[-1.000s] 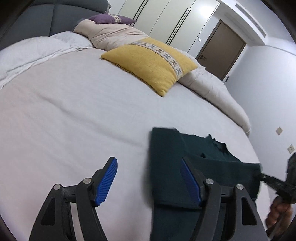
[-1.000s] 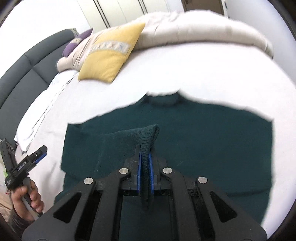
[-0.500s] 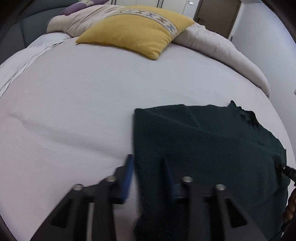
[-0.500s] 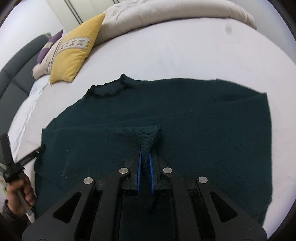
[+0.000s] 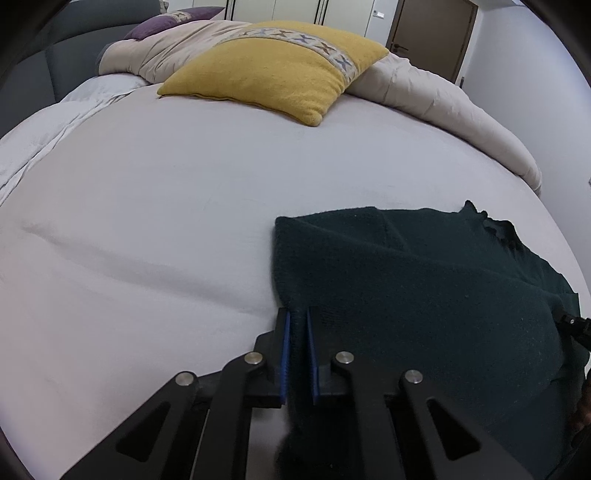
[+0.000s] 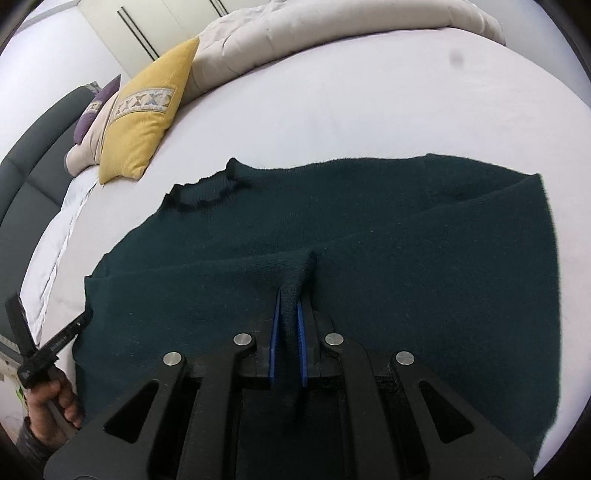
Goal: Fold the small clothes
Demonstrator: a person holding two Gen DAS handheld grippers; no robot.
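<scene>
On a pale bed, the dark green sweater is lying flat while the left gripper, its jaws having just been closing, and the right gripper are each pinching its near hem, probably readying a lift-and-fold toward the collar.

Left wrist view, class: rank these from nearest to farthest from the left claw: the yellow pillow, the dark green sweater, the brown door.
1. Dark green sweater: its edge is pinched in the left claw, spreading to the right.
2. Yellow pillow: far across the bed, top centre.
3. Brown door: beyond the bed, top right.
</scene>
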